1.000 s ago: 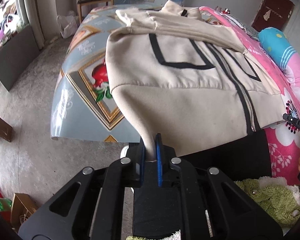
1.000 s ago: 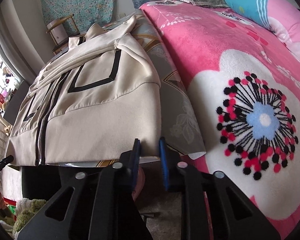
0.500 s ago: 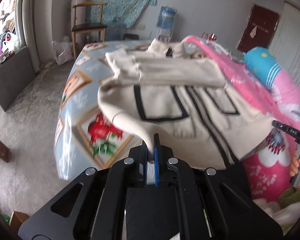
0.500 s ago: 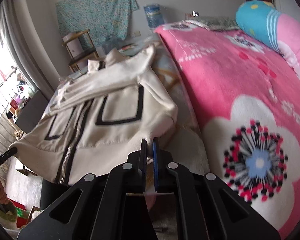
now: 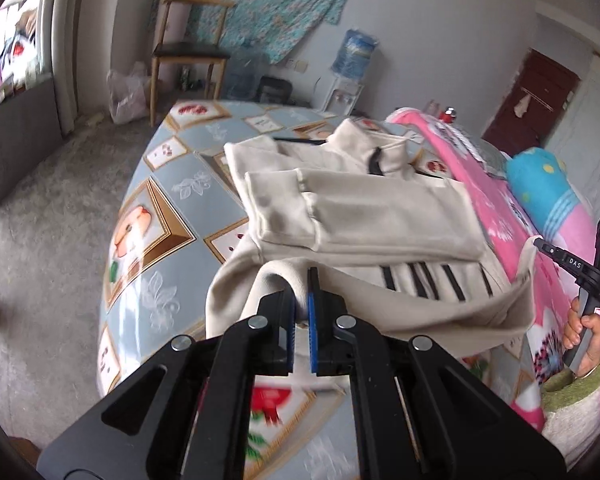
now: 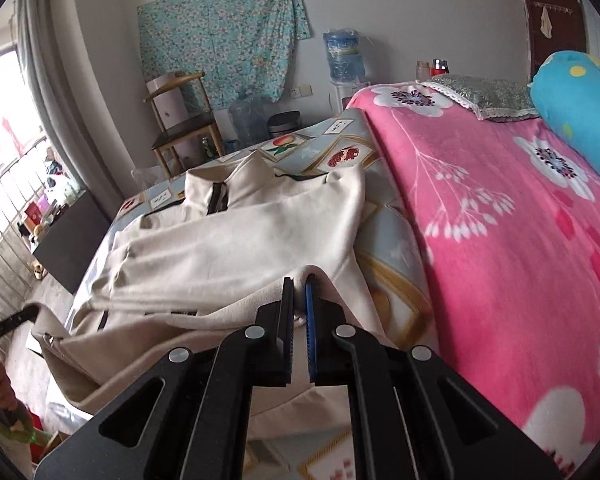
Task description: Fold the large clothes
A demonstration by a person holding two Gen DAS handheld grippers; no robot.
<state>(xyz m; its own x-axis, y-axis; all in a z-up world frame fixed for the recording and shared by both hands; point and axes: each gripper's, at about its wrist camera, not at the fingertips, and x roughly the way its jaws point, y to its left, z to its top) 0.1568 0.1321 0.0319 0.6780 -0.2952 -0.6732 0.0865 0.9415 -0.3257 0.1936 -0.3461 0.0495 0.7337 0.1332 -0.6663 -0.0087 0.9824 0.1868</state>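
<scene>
A cream zip jacket with black trim (image 5: 364, 216) (image 6: 236, 240) lies on the bed, collar at the far end, sleeves folded across its chest. My left gripper (image 5: 302, 280) is shut on the jacket's bottom hem at its left corner. My right gripper (image 6: 298, 286) is shut on the hem at the right corner. Both corners are lifted off the bed and the hem hangs slack between them over the jacket's lower half. The other gripper and the hand holding it show at the right edge (image 5: 592, 276) of the left wrist view.
The bed has a blue patterned sheet (image 5: 156, 216) on the left and a pink flowered blanket (image 6: 500, 208) on the right, with a blue bolster (image 6: 580, 104). A wooden chair (image 5: 188, 48), a water dispenser (image 6: 344, 60) and a grey cabinet (image 5: 16, 132) stand around the bed.
Both grippers rose and moved toward the collar, carrying the bottom hem up off the bed's edge and over the jacket. The right jaws closed onto the hem corner.
</scene>
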